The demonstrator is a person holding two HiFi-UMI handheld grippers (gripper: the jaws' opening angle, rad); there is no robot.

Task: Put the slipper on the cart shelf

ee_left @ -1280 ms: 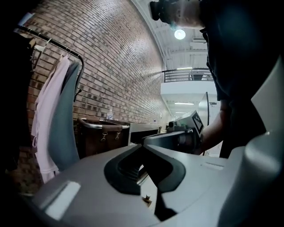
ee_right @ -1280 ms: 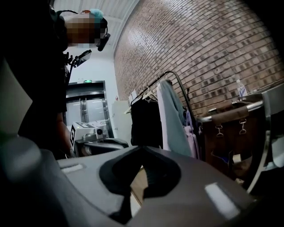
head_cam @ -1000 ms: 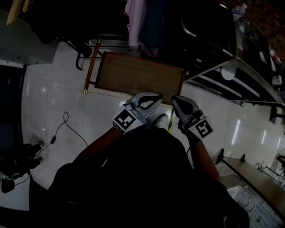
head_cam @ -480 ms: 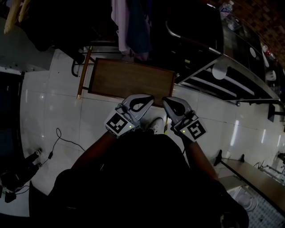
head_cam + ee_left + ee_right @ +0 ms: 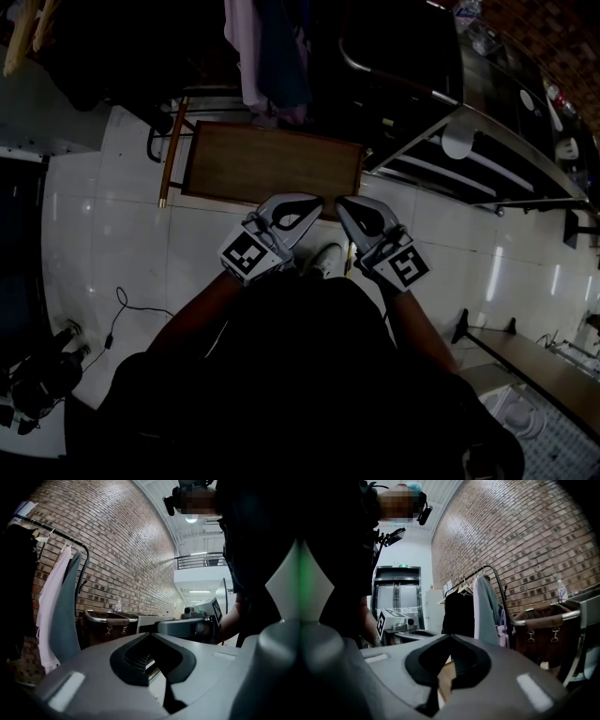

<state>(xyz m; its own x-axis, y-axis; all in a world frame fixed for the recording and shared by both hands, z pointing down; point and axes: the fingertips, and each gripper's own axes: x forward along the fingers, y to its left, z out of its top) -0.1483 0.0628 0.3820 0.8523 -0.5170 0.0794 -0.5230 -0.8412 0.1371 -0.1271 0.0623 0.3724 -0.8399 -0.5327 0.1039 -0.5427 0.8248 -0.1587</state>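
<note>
- The left gripper [image 5: 315, 201] is held at frame centre in the head view. Its marker cube is turned toward the camera.
- In the left gripper view, the left gripper [image 5: 150, 636] is seen with its jaws clenched tip to tip. Nothing is grasped between them.
- The right gripper [image 5: 341, 202] is held just beside the left one, to its right. The two tips are near each other but apart.
- In the right gripper view, the right gripper [image 5: 451, 637] is seen with its jaws pressed together. Nothing is grasped.
- A pale shoe [image 5: 326, 260] is seen on the floor [image 5: 112, 216], low between the two grippers. Whether it is the slipper or the person's own footwear cannot be told.
- The cart [image 5: 441, 164], of metal with railed shelves, stands at the upper right of the head view. It is well apart from the pale shoe.
- A wooden table [image 5: 272, 161] stands at upper centre, just above both gripper tips.
- A clothes rack [image 5: 267, 56] with hanging garments stands at the top of the head view, behind the table. It is also seen at the left of the left gripper view [image 5: 56, 606] and at the centre of the right gripper view [image 5: 480, 606].
- A brown hamper [image 5: 105, 625] stands against the brick wall [image 5: 117, 550].
- A cable [image 5: 122, 305] lies on the floor at the lower left.
</note>
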